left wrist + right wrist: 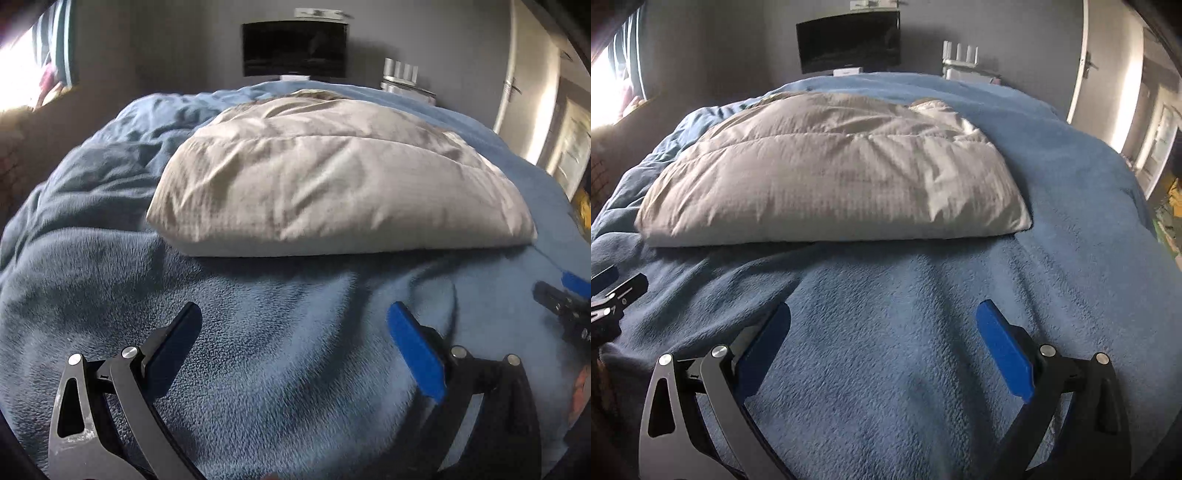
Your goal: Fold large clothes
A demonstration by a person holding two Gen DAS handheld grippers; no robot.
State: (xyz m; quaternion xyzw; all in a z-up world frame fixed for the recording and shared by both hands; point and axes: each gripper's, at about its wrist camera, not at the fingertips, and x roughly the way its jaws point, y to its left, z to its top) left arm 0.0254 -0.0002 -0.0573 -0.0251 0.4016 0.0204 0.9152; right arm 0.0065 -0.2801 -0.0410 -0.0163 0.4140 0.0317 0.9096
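Both views are lit unevenly by daylight from a window (pixel 22 70) at the upper left, which is blown out to white glare. A second bright strip is seen by the door (pixel 1082 62) at the right. The far wall is left dim and grey. A soft shadow is cast under the near edge of the padded grey garment (pixel 332 177) on the blue blanket (pixel 905 350). Strong fisheye bending and dark corner vignetting are seen at the edges. Slight motion blur is shown in the left wrist view.
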